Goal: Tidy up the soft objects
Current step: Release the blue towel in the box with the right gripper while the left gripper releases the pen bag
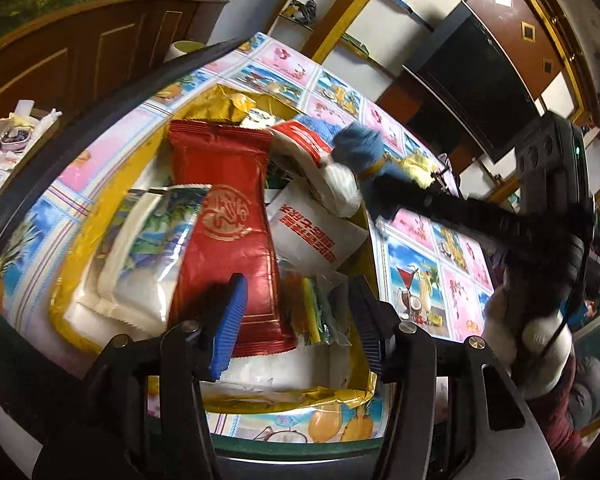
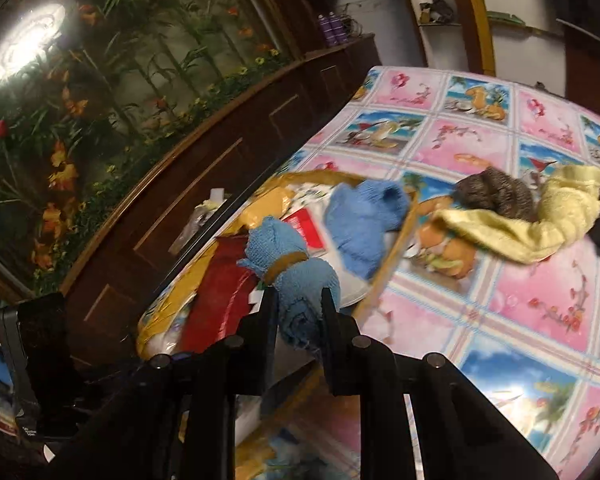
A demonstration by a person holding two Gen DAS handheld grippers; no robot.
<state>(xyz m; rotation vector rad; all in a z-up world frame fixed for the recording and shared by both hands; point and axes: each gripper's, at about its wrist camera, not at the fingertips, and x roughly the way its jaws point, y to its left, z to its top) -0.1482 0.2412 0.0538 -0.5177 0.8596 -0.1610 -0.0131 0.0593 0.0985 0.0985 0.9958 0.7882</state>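
Note:
A gold box (image 1: 66,320) on the table holds soft packs: a red pack (image 1: 228,240), a clear pack with white filling (image 1: 148,256), white tissue packs (image 1: 312,236). My left gripper (image 1: 296,324) is open and empty just above the box's near end. My right gripper (image 2: 300,316) is shut on a rolled blue towel (image 2: 296,276) tied with a brown band, held over the box's edge (image 2: 396,248); it shows in the left wrist view (image 1: 360,148) too. Another blue cloth (image 2: 364,216) lies in the box. A yellow cloth (image 2: 540,220) and a dark knitted item (image 2: 496,196) lie on the table.
The table wears a patterned pink and blue cloth (image 2: 540,300). A dark wooden cabinet (image 2: 204,200) runs along the table's far side, with clutter on a low stand (image 1: 8,160). A black screen (image 1: 472,76) hangs on the wall.

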